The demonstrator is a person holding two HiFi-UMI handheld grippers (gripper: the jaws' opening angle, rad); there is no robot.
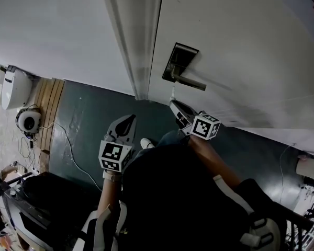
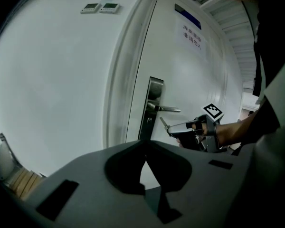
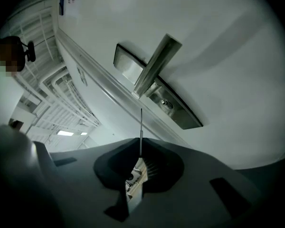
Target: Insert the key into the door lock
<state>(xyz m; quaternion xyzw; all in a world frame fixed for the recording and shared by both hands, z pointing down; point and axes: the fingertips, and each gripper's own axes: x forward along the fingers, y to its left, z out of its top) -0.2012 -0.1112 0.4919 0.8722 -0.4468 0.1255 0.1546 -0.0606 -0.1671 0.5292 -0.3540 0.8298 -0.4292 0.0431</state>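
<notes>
I have the key (image 3: 141, 125) pinched by its head in the right claw (image 3: 139, 156), the jaws closed tight on it and the thin blade standing straight out toward the door (image 1: 240, 46). In the right gripper view the tip sits short of the lock plate (image 3: 183, 115) and off to the left of the keyhole (image 3: 167, 104), so nothing has gone in yet. The lever handle (image 3: 156, 68) juts out just above that spot. My left claw (image 2: 145, 158) hangs low and nearer to me, well apart from the lock, its jaws brought together with nothing between them. I judge the worst risk to be the offset. If I push forward from here, the tip lands on bare metal beside the cylinder and skates across the plate. Because I only hold a small part of the key, a sideways knock like that could twist it in the jaws or pop it out onto the floor. I also cannot tell whether the blade is rotated to match the slot. A mismatch would jam the tip at the mouth, and forcing it could bend the blade. Coming in too high would bump the claw body against the lever. With the left claw idle, nothing steadies the door if it gives.
</notes>
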